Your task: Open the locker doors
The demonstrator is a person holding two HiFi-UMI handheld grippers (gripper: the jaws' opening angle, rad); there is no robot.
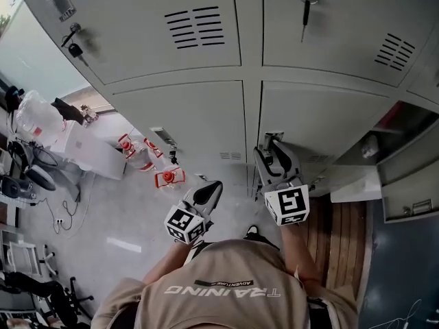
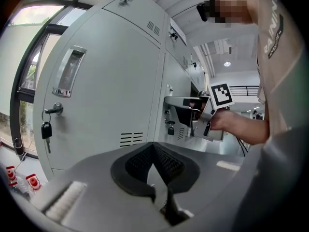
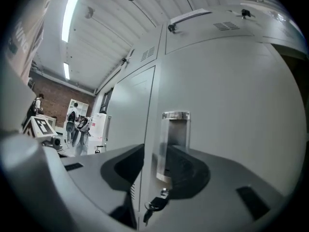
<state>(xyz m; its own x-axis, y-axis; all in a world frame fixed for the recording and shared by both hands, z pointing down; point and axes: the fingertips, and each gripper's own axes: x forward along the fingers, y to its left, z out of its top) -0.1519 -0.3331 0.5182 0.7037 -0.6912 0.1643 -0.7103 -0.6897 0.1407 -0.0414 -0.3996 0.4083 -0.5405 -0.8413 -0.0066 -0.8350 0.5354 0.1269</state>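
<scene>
1. Locker door (image 1: 322, 122) sat in the lower row, right of the centre seam. It was flat grey painted sheet metal, shut, with a small slotted vent low on it.
2. Handle (image 3: 175, 144) was an upright recessed pull with a shiny metal rim, near that door's left edge. Key (image 3: 155, 205), dark-headed, sat in the lock just below the handle.
3. Right gripper (image 1: 273, 157) was up against that door at the handle, jaws spread wide. The handle and door edge stood between the dark pads, pads not pressing, nothing gripped.
4. Right arm reached forward to that door, gripper about level, marker cube (image 1: 288, 205) facing up.
5. Left gripper (image 1: 209, 192) hung left of that door, clear of it. Its ribbed black pads met tip to tip in a grey shell, nothing between them.
6. Left arm was bent, holding the gripper low near the tan shirt (image 1: 226, 293).
7. Neighbour door (image 2: 111, 81), left of that door, was the same grey metal and shut. It had louvre slots low down and a black-fobbed key (image 2: 46, 129) hanging from the lock.
8. Open door (image 1: 405, 197) hung ajar, well right of that door.
9. Red-and-white items (image 1: 169, 177) lay on the floor left of that door. What they were could not be told.
</scene>
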